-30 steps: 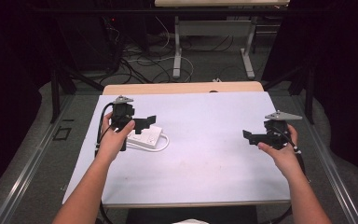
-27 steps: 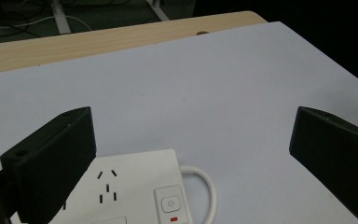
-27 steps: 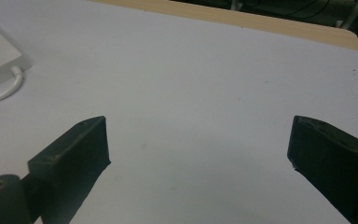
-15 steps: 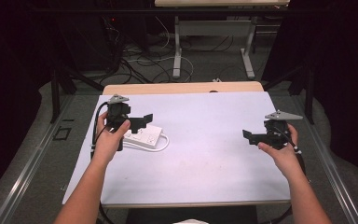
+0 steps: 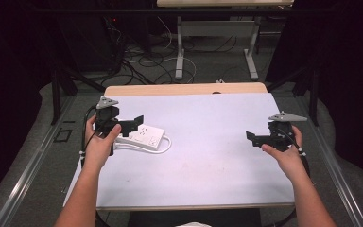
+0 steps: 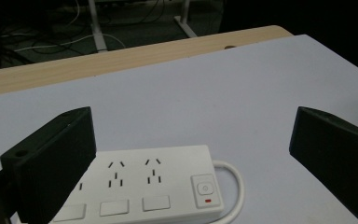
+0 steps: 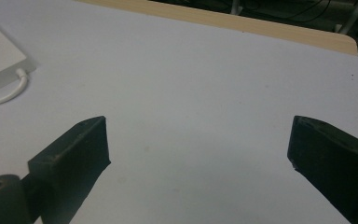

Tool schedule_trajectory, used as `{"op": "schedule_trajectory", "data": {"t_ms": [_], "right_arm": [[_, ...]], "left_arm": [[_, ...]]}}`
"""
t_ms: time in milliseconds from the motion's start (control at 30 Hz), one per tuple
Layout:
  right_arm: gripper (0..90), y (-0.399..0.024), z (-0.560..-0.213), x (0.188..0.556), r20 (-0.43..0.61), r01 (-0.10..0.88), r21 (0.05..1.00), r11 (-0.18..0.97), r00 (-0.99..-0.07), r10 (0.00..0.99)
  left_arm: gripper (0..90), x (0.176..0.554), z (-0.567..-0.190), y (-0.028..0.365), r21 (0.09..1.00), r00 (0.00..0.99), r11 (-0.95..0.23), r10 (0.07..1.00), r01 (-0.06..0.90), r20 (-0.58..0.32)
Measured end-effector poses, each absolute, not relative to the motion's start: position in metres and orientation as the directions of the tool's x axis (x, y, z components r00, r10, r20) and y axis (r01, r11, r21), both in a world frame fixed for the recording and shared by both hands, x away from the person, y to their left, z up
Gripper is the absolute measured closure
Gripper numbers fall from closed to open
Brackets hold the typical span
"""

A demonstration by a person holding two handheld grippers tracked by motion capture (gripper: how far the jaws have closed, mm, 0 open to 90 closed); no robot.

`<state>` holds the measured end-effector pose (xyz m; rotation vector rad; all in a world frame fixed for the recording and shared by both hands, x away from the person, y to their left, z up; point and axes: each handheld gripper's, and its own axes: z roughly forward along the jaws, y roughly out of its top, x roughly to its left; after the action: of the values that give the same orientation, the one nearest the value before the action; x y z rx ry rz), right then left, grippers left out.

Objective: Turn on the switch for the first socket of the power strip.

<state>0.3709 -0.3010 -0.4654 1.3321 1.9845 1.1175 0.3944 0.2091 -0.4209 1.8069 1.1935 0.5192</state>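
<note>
1. Step in hand, as I judge it: the approach to a grasp. The left gripper (image 5: pixel 131 124) is hovering at the left of the high view, over the near-left end of the power strip (image 5: pixel 144 137) — jaws spread wide, nothing between them, not touching it.
2. In the left gripper view the strip (image 6: pixel 149 186) is lying low in the frame between the two black jaws, socket face up, its switch (image 6: pixel 205 190) with a red mark at the right end.
3. The right gripper (image 5: pixel 255 138) is waiting at the right of the high view, well apart from the strip, jaws likewise released and empty above the bare sheet (image 5: pixel 208 156).
4. Where the strip lies: flat on the white sheet, left of centre in the high view, just beside the left hand (image 5: pixel 99 144).
5. Long axis: running from upper left to lower right in the high view, shallowly. The switch end is pointing toward frame centre, where the white cord (image 5: pixel 166 144) is looping out and curling back along the near side.
6. Next move, my reading: lowering the left jaws to straddle the strip across its short width, then closing — the body looks rigid, so a square grip should hold.
</note>
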Motion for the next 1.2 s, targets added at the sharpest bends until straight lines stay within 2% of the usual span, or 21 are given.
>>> {"op": "schedule_trajectory", "data": {"t_ms": [333, 1200], "right_arm": [[4.8, -0.304, -0.464, 0.371, 0.041, 0.507, 0.844, 0.176, -0.388, 0.921], [4.8, -0.323, -0.467, 0.374, 0.054, 0.512, 0.849, 0.132, -0.332, 0.942]], "left_arm": [[0.3, 0.391, -0.429, 0.237, 0.846, 0.401, -0.090, 0.903, 0.525, -0.153], [0.2, 0.382, -0.456, 0.279, 0.847, 0.379, -0.034, 0.903, 0.530, -0.201]]}}
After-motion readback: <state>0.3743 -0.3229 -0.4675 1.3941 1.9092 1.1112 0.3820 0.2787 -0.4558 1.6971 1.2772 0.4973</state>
